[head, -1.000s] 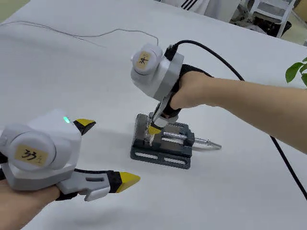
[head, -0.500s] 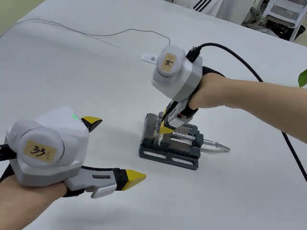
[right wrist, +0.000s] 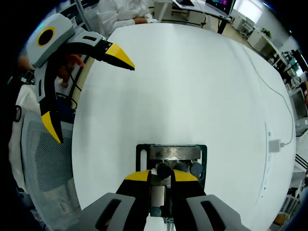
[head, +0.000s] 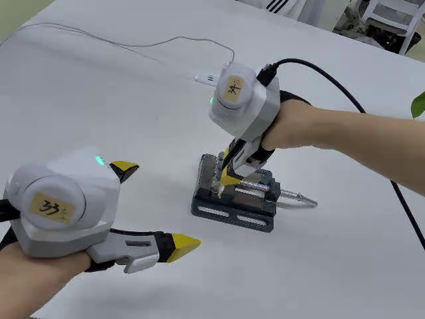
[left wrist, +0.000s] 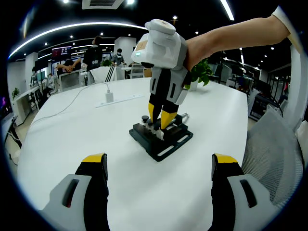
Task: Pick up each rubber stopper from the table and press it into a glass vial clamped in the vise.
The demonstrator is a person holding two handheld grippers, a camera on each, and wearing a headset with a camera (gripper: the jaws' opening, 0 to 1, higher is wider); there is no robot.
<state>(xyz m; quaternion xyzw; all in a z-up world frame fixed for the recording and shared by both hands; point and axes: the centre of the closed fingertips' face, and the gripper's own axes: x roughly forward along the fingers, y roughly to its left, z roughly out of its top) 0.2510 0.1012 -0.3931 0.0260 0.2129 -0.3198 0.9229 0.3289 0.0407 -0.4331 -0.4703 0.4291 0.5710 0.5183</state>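
A small dark vise (head: 232,203) (left wrist: 161,138) (right wrist: 144,153) sits mid-table and clamps a short row of glass vials. Dark rubber stoppers (right wrist: 181,167) (left wrist: 144,118) cap the vials. My right gripper (head: 226,179) (left wrist: 160,117) (right wrist: 162,176) points down at the vise jaws, its yellow tips drawn close around a dark stopper (right wrist: 163,169) on top of one vial. My left gripper (head: 156,207) (left wrist: 159,161) (right wrist: 84,91) hovers off the vise's near-left side, wide open and holding nothing.
A black cable (head: 345,100) trails from the right gripper across the table. A white power strip (left wrist: 109,97) (right wrist: 275,144) with a thin grey cord (head: 133,46) lies further back. The vise handle (head: 295,197) sticks out to the right. A mesh chair (left wrist: 274,144) stands at the table edge.
The right gripper has stayed with its tips down at the vise, with no clear move against it. The left gripper has stayed open in place. The view itself has shifted.
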